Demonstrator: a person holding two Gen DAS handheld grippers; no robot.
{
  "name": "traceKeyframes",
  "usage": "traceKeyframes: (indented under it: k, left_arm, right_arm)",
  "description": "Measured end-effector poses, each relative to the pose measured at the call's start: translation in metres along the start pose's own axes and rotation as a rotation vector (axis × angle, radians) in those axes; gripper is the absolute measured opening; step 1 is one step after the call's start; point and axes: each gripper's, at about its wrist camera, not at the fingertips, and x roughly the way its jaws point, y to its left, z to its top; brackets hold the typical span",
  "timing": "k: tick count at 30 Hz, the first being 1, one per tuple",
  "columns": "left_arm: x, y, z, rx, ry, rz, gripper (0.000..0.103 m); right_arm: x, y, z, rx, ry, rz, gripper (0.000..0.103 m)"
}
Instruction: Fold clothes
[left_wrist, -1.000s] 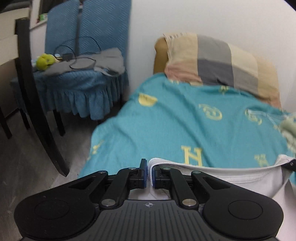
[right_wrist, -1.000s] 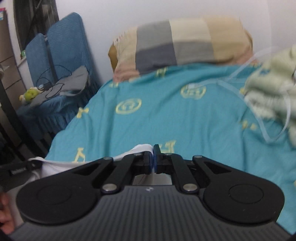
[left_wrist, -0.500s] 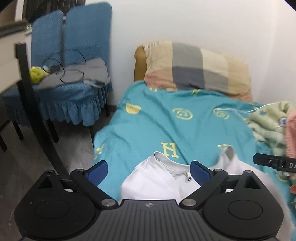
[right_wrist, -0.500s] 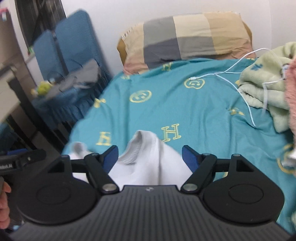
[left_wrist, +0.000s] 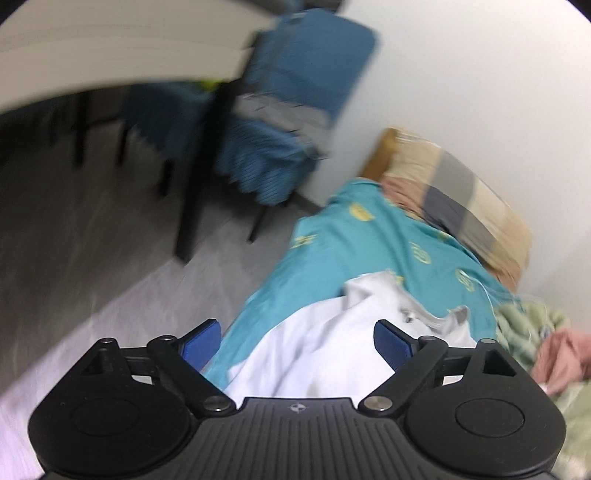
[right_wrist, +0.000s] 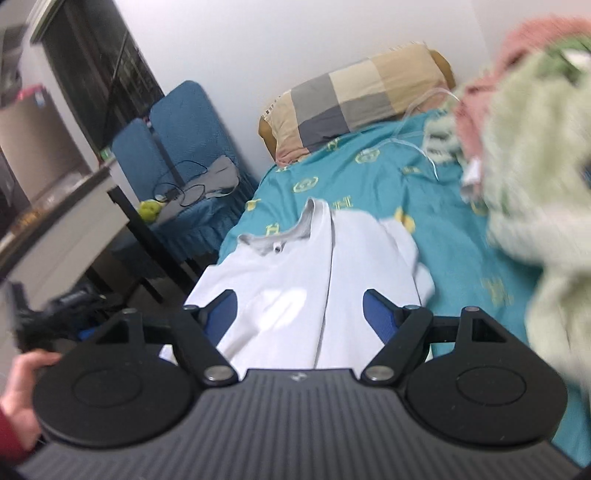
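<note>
Ahead: shirt (right_wrist: 295, 284) below right tool (right_wrist: 299, 314).

One shirt (right_wrist: 295, 280), one pillow (right_wrist: 354, 99), two chairs (right_wrist: 184, 125)

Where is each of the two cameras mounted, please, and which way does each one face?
Left wrist: on the left claw, open, tilted, facing the bed's left edge with the white shirt, blue chair and floor beyond; no body part shows.
Right wrist: on the right claw, open, facing up the bed over the shirt toward the pillow; a hand shows at lower left.
Shared: shirt, teal sheet, pillow, chair.
</note>
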Motion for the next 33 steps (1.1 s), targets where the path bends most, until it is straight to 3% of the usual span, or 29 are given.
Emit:
traceKeyframes:
  k: [3, 5, 8, 12, 16, 18, 21, 25, 29, 33]
  left_arm:
    - [0.01, 0.031, -0.005, -0.116, 0.044, 0.01, 0.08]
    - [0.019, 0.049, -0.012, -0.194, 0.052, -0.003, 0.078]
    - [0.04, 0.071, -0.024, -0.292, 0.098, -0.014, 0.064]
    - [0.067, 0.084, -0.042, -0.345, 0.15, -0.041, 0.054]
    - [0.089, 0.079, -0.052, -0.315, 0.184, -0.042, 0.038]
    - [0.094, 0.08, -0.053, -0.31, 0.163, -0.027, 0.006]
    - [0.101, 0.076, -0.044, -0.319, 0.133, -0.055, 0.005]
    - [0.086, 0.06, -0.001, -0.197, 0.051, -0.027, 0.004]
    - [0.089, 0.05, 0.047, -0.076, -0.008, 0.079, 0.004]
    - [0.118, 0.036, 0.08, 0.041, -0.014, 0.22, 0.004]
  right_arm:
    - [-0.045, -0.007, -0.023, 0.037, -0.017, 0.012, 0.073]
    - [-0.045, -0.017, -0.029, 0.077, -0.021, 0.005, 0.07]
    - [-0.027, -0.022, -0.028, 0.093, -0.009, 0.017, 0.069]
    - [-0.002, -0.018, -0.03, 0.065, 0.014, 0.01, 0.069]
    - [0.009, -0.018, -0.032, 0.052, 0.027, 0.004, 0.069]
    - [0.011, -0.02, -0.031, 0.055, 0.028, 0.002, 0.069]
    - [0.015, -0.021, -0.031, 0.06, 0.03, 0.0, 0.069]
    - [0.02, -0.023, -0.031, 0.066, 0.032, -0.004, 0.069]
    - [0.03, -0.027, -0.029, 0.055, 0.036, -0.023, 0.069]
    - [0.04, -0.031, -0.028, 0.044, 0.04, -0.043, 0.069]
